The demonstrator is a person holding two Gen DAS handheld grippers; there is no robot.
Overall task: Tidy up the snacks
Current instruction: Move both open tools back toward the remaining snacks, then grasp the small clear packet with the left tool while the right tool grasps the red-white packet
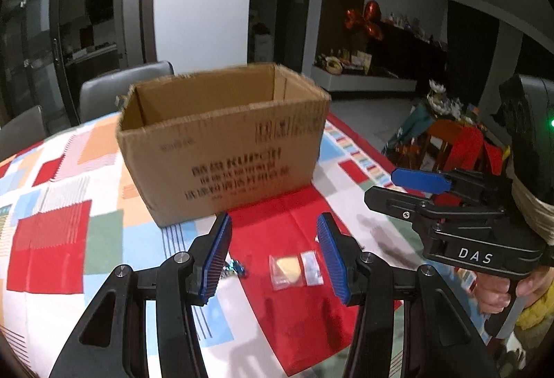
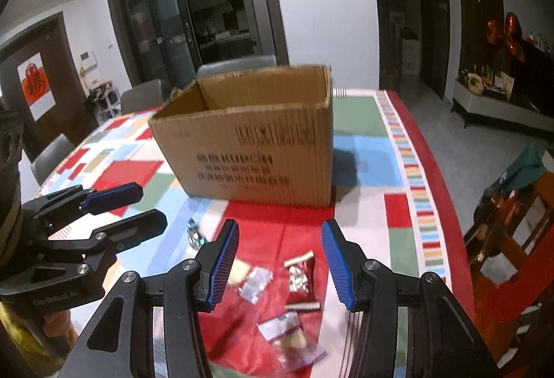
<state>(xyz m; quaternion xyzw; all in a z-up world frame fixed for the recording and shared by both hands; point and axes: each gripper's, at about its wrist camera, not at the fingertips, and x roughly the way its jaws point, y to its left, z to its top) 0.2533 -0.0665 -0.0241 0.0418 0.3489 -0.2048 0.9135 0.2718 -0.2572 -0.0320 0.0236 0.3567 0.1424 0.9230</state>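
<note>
An open cardboard box stands on the patchwork tablecloth. In front of it lie small snack packets: a clear packet with a yellow piece, a red packet, a clear packet with purple print and a blue foil candy. My left gripper hovers open above the yellow-piece packet, nothing between its blue pads. My right gripper hovers open above the red packet, holding nothing. Each gripper shows in the other's view: the right gripper and the left gripper.
Grey chairs stand behind the table's far edge. The tablecloth's red border marks the right edge, with a cluttered wooden stand on the floor beyond. A hand grips the right gripper's handle.
</note>
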